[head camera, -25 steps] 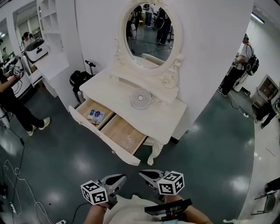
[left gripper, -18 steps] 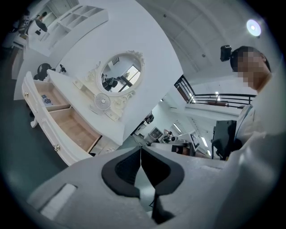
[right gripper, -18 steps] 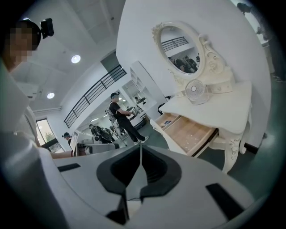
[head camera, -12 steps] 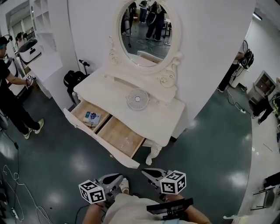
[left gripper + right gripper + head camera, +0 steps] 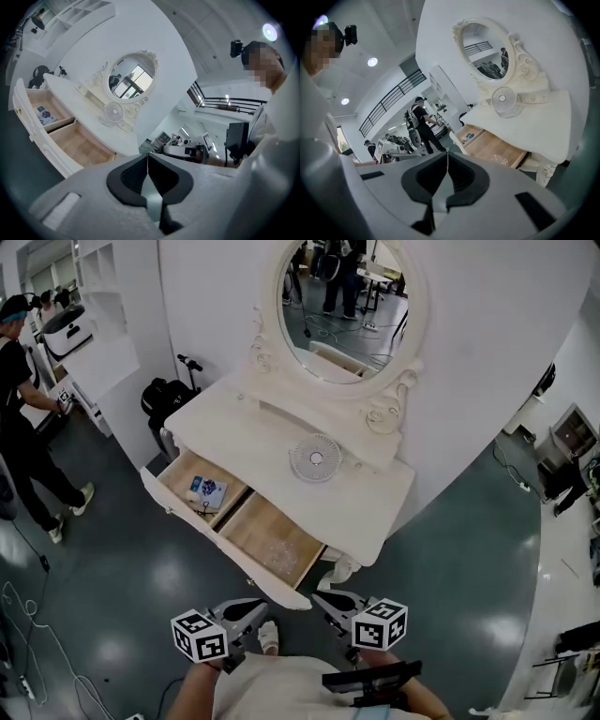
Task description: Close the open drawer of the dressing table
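Note:
The white dressing table (image 5: 281, 432) stands against a white wall with its oval mirror (image 5: 352, 306). Its wide drawer (image 5: 214, 538) is pulled out toward me, with two wooden compartments. A small blue-and-white packet (image 5: 207, 490) lies in the left compartment and something clear (image 5: 278, 554) in the right. My left gripper (image 5: 257, 607) and right gripper (image 5: 320, 597) hover side by side just short of the drawer front, apart from it. Both are shut and hold nothing. The left gripper view shows shut jaws (image 5: 148, 157) with the drawer (image 5: 70, 140) off to the left. In the right gripper view the jaws (image 5: 447, 157) are shut too, and the drawer (image 5: 492, 145) lies ahead.
A small round fan (image 5: 316, 457) sits on the tabletop. A black bag (image 5: 169, 395) leans beside the table's left end, near a white shelf unit (image 5: 103, 296). A person in black (image 5: 23, 427) stands at far left. Cables (image 5: 19, 615) trail over the dark glossy floor.
The table and drawer have drawn closer and larger in the head view. Both grippers now sit nearer the drawer front. The person at left has shifted position.

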